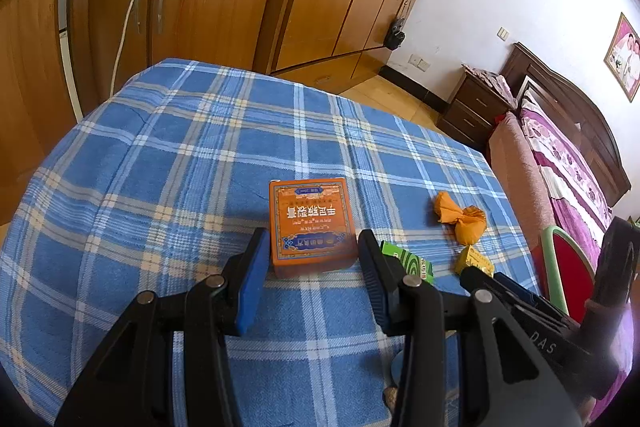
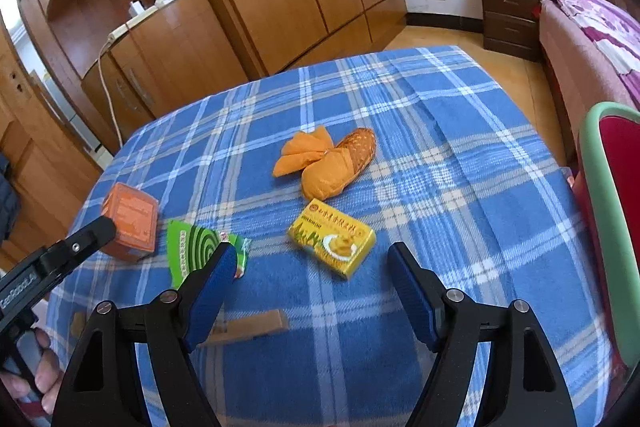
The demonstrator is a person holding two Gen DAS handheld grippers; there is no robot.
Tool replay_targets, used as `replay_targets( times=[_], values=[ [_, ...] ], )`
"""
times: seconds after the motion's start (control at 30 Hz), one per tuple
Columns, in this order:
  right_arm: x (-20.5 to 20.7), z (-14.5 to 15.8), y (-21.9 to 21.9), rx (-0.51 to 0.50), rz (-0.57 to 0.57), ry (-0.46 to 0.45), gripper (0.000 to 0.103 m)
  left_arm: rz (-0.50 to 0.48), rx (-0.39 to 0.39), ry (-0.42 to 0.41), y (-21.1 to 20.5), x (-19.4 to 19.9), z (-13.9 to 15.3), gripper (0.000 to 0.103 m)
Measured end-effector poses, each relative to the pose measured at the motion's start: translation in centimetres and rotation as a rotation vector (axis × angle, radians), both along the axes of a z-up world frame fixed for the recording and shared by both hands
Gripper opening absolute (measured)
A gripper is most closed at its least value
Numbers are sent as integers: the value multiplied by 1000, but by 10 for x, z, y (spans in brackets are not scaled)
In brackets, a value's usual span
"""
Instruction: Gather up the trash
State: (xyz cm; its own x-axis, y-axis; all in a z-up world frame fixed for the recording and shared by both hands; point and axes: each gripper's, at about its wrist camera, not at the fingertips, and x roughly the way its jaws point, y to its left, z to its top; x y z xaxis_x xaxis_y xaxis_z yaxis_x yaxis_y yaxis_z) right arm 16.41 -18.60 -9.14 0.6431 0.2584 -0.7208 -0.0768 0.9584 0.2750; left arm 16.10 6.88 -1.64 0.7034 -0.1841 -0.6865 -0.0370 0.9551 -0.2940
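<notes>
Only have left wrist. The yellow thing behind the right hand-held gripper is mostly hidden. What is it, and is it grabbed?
Observer: A yellow box, flat on the tablecloth. The right hand-held gripper is open, the box showing between its fingertips, neither pad touching it.
Operator: Anything near the table edge I'm missing?
Observer: A flat brown strip lies on the cloth, close under that gripper.
Operator: The orange bundle, just a wrapper?
Observer: No. A packet printed like a bread loaf lies against the orange wrapper.
</notes>
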Motion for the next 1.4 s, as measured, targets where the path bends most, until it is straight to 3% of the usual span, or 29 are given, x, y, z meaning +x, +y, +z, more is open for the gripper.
replay_targets(
  times=[0.1, 0.23, 0.33, 0.5, 0.73, 0.83, 0.87, 1.4],
  values=[
    [1, 0, 0, -16, -13, -5, 65, 1, 1, -2, 0, 0, 0, 46],
    [0, -2, -1, -85, -31, -6, 34, -1, -3, -3, 0, -1, 1, 46],
    [-1, -3, -7, -76, -38, 4, 12, -4, -3, -7, -2, -4, 3, 46],
    [-9, -4, -14, -33, -34, 12, 5, -15, -6, -17, -6, -10, 8, 46],
    [-19, 4, -17, 2, -11, -10, 10, -18, -4, -35, -8, -19, 16, 46],
    [-17, 9, -18, 0, -13, -27, 39, -14, -3, -32, -7, -18, 16, 46],
    [-16, 11, -18, 3, -7, -35, 44, -12, -4, -30, -7, -17, 15, 46],
    [22, -2, 6, -106, 37, -17, 57, -8, -3, -2, -7, -7, 3, 46]
  ],
)
